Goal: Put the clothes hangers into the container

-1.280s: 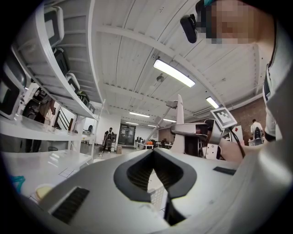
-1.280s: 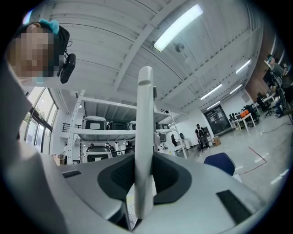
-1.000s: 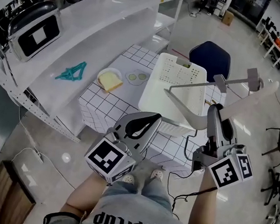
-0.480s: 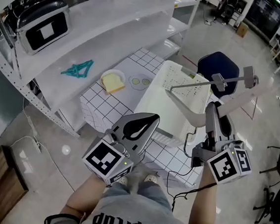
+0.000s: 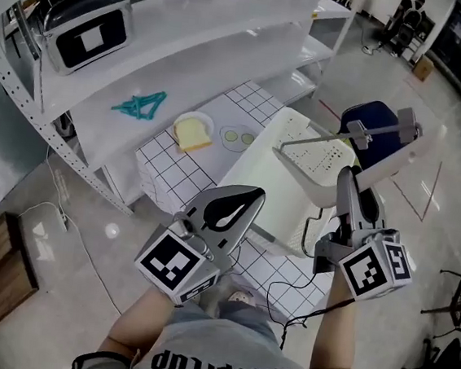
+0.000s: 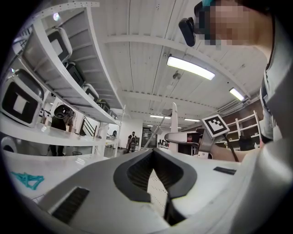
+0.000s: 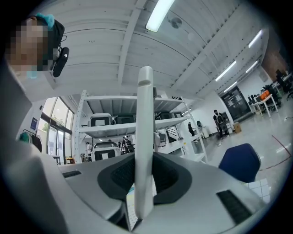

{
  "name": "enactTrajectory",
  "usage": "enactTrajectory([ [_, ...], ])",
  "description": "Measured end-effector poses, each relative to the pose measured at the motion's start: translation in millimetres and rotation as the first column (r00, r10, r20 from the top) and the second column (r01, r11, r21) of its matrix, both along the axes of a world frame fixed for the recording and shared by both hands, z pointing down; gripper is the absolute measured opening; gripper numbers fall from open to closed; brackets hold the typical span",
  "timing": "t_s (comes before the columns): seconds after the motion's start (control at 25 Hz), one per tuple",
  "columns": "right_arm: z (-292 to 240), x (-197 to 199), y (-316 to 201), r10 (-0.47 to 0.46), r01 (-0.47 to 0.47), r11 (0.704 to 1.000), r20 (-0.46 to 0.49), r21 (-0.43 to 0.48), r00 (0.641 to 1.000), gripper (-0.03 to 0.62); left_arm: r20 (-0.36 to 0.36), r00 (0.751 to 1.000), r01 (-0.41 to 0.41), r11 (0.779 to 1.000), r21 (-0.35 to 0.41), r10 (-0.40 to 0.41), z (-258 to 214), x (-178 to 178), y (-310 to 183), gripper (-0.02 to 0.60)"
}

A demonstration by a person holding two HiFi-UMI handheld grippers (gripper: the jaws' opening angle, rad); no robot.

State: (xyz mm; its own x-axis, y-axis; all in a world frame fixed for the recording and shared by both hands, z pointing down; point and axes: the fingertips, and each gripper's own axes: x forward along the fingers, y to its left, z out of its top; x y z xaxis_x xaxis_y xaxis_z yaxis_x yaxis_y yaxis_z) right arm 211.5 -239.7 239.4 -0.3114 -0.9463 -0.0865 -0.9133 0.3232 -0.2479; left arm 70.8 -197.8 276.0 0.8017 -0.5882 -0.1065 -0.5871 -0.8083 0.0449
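Observation:
My right gripper [image 5: 349, 179] is shut on a white clothes hanger [image 5: 390, 159] with a metal clip bar, held up over the right side of the white container [image 5: 252, 172]. In the right gripper view the hanger [image 7: 145, 114] stands upright between the pads of the right gripper [image 7: 145, 160]. My left gripper [image 5: 256, 194] hangs shut and empty above the container's near edge; in its own view the left gripper [image 6: 154, 151] has its tips together. Teal hangers [image 5: 140, 105] lie on the white shelf at the left.
The container stands on a grid-patterned table [image 5: 175, 170] beside a plate with toast [image 5: 192, 131] and a plate of cucumber slices [image 5: 237, 137]. A blue chair [image 5: 378, 123] stands behind. A boxy appliance [image 5: 87, 32] sits on the upper shelf. Cables trail on the floor.
The shelf, table and container have slid right and lower in the head view. Both grippers keep their places in the frame, and the hanger stays gripped.

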Motion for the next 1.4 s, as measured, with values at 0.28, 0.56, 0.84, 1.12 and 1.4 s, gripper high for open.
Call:
enactTrajectory([
  [0.28, 23, -1, -29, -0.070, 0.070, 0.996, -0.003, -0.048, 0.998, 0.081, 0.015, 0.996, 0.091, 0.996, -0.020, -0.090, 8, 1, -12, 0.020],
  [0.56, 53, -4, -49, -0.131, 0.129, 0.986, -0.013, -0.108, 0.991, 0.081, 0.037, 0.984, 0.174, 0.984, -0.037, -0.173, 15, 1, -17, 0.020],
  [0.84, 89, -11, -62, -0.195, 0.199, 0.962, 0.043, -0.189, 0.980, 0.082, 0.045, 0.974, 0.225, 0.973, -0.048, -0.223, 18, 0, -19, 0.020],
  [1.12, 124, -17, -65, -0.231, 0.223, 0.926, 0.009, -0.304, 0.973, 0.083, 0.048, 0.967, 0.254, 0.965, -0.057, -0.252, 20, 0, -20, 0.020],
  [1.4, 132, -17, -66, -0.222, 0.176, 0.930, -0.113, -0.324, 0.968, 0.092, 0.048, 0.964, 0.264, 0.963, -0.056, -0.261, 21, 2, -20, 0.020],
])
